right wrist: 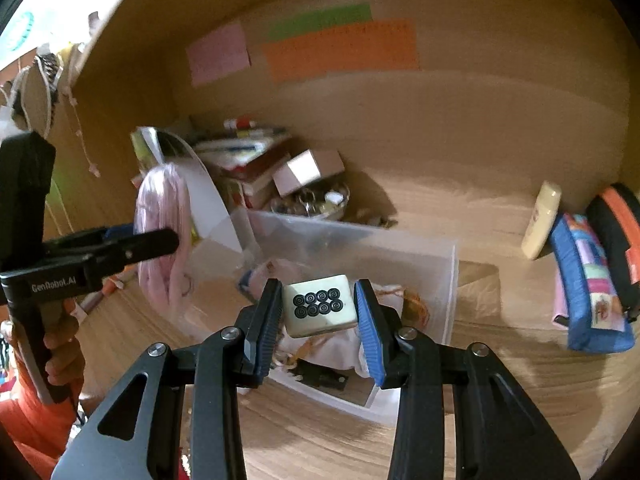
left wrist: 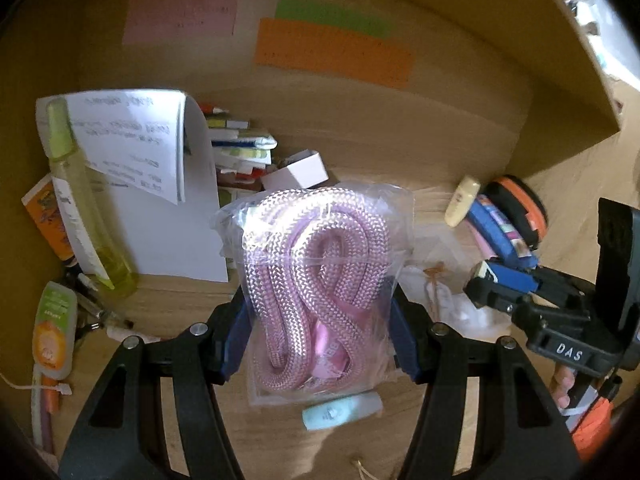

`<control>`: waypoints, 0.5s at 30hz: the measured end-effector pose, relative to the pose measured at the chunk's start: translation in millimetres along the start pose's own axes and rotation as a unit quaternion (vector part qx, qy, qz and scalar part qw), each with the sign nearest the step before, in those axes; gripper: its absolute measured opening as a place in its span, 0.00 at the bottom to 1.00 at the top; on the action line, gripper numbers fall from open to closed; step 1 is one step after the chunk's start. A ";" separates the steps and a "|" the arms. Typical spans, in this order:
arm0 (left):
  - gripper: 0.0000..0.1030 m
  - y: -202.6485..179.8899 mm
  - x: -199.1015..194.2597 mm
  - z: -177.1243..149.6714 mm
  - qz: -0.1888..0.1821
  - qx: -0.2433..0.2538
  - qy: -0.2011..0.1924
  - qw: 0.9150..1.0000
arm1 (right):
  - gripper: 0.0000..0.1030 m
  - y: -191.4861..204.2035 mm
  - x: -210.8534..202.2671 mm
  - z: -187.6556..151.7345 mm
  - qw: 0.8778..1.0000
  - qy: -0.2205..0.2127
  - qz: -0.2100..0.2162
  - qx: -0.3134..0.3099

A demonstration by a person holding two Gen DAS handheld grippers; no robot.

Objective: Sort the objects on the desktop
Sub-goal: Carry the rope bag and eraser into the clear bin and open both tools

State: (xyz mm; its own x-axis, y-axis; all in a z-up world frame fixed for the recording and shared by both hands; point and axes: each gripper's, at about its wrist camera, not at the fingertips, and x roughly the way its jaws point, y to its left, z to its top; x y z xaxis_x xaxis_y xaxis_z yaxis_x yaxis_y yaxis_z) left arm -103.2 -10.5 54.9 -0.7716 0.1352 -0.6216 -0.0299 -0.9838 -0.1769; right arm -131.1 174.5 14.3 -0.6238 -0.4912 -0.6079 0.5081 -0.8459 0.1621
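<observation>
My left gripper point(left wrist: 318, 332) is shut on a clear plastic bag of coiled pink braided rope point(left wrist: 316, 272), held upright above the wooden desk point(left wrist: 360, 448). From the right wrist view that gripper point(right wrist: 160, 236) and the bag of rope point(right wrist: 160, 208) hang at the left, with a hand on the handle. My right gripper point(right wrist: 320, 300) is shut on a cream mahjong tile point(right wrist: 320, 306) with black circles, held over a clear plastic box point(right wrist: 436, 272). In the left wrist view the right gripper point(left wrist: 490, 282) reaches in from the right edge.
Blue pencil case point(right wrist: 588, 280), black-and-orange case point(right wrist: 616, 232) and a cream tube point(right wrist: 542, 220) stand at the right. A white box point(right wrist: 304, 172), stacked books point(left wrist: 240, 148), paper sheet point(left wrist: 160, 200), green bottle point(left wrist: 80, 200) and mint-coloured piece point(left wrist: 340, 412) crowd the desk. Coloured notes hang on the back wall.
</observation>
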 end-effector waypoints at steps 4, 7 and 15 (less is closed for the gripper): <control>0.59 4.5 22.4 0.2 0.001 -0.006 0.019 1.000 | 0.33 -6.7 18.0 -7.7 1.000 0.024 -0.003 0.005; 0.59 6.2 33.2 -1.1 0.003 -0.001 0.028 1.000 | 0.33 -11.0 25.2 -11.8 0.999 0.034 -0.005 0.006; 0.59 8.2 50.4 -10.1 0.004 0.016 0.047 0.999 | 0.33 -16.1 34.5 -15.7 0.999 0.044 -0.008 0.003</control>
State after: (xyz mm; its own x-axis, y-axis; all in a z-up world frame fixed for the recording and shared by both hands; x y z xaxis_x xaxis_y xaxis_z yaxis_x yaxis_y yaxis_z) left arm -135.9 -10.6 14.4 -0.7086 0.1365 -0.6923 -0.0451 -0.9879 -0.1486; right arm -151.5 174.5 -21.5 -0.5774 -0.4580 -0.6759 0.4951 -0.8547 0.1562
